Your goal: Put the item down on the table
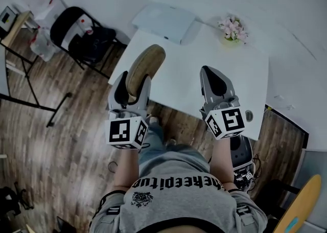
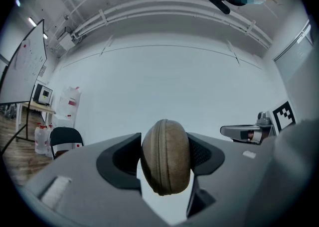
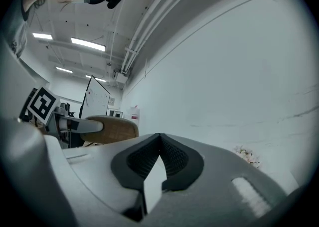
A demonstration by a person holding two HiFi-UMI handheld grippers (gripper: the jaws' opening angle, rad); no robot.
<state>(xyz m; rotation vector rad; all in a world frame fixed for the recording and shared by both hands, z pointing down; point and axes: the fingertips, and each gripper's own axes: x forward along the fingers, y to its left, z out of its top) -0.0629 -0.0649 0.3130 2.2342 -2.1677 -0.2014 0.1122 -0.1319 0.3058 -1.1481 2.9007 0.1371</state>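
Over the near-left corner of the white rectangular table (image 1: 204,55), the left claw (image 1: 134,85) is pinching a tan oval zippered fabric case (image 1: 145,63) btwn its pads. The case is standing on edge w/ its zip seam facing the claw's camera, and it is poking out past the tips. The right claw (image 1: 209,72) is hovering over the table's near edge, well apart from the case. Its pads are pressing together w/ nothing btwn them. A flat white box (image 1: 164,21) is lying at the far-left corner, and a small bunch of pink flowers (image 1: 233,28) is sitting far right. A black chair (image 1: 76,30) is standing on the wood floor left of the table.
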